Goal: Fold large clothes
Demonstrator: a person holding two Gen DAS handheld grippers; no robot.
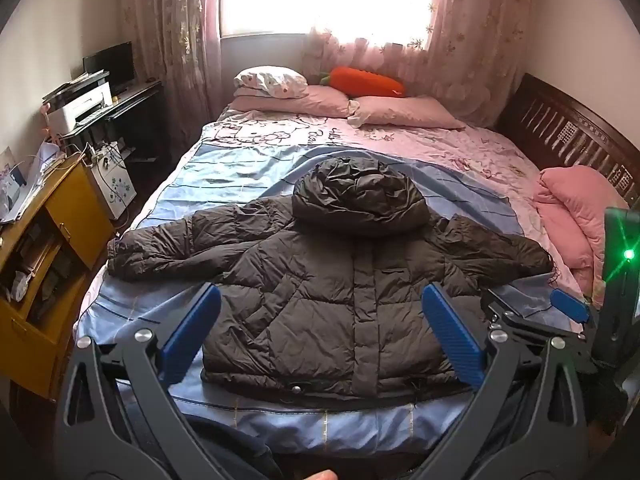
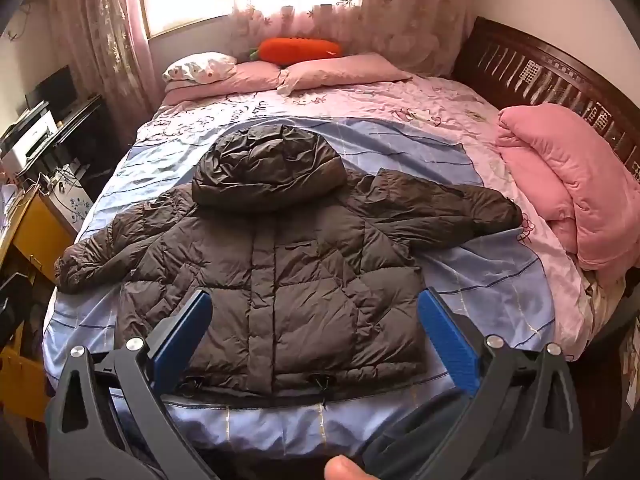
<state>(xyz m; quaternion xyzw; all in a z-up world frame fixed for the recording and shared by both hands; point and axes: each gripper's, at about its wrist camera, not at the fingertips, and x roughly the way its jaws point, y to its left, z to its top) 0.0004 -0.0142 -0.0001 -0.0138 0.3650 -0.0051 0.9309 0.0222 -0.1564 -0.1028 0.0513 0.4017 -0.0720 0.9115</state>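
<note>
Left wrist view: my left gripper spread wide, empty, above the hem of a dark hooded puffer jacket lying flat, front up, on the blue bedsheet. Right wrist view: my right gripper likewise wide, empty; jacket sleeves outspread; folded pink quilt at bed's right edge.

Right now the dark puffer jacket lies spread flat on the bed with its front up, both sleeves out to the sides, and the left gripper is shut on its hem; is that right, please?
Not quite. The left gripper is open and holds nothing; the left wrist view shows its blue fingers spread wide above the hem. The rest stands: the puffer jacket lies flat on the bed, front up, sleeves out.
</note>
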